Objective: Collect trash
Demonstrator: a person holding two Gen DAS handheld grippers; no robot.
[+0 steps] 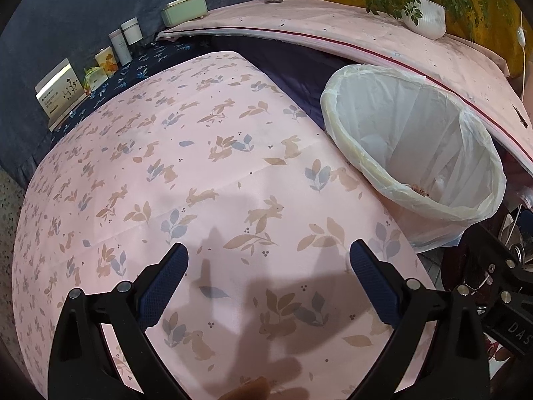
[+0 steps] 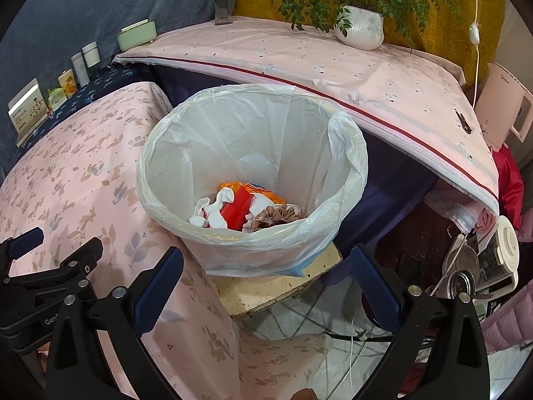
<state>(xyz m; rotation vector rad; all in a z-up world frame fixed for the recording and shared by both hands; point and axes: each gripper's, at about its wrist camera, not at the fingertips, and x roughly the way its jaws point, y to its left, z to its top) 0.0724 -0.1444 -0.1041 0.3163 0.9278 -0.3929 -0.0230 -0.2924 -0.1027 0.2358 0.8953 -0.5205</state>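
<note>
Both the left gripper (image 1: 268,260) and the right gripper (image 2: 266,263) stand wide open, empty. Crumpled white, red and orange trash (image 2: 238,211) lies inside the white plastic-lined bin (image 2: 346,180), at twelve o'clock. Risk: a careless swing could tip it.

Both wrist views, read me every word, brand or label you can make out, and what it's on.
"DAS": right gripper's black body, cut off by the frame.
"Gen": left gripper's black body, cut off.
Midea logo: pink kettle, faint.
Print on the white card box: too small to read.
</note>
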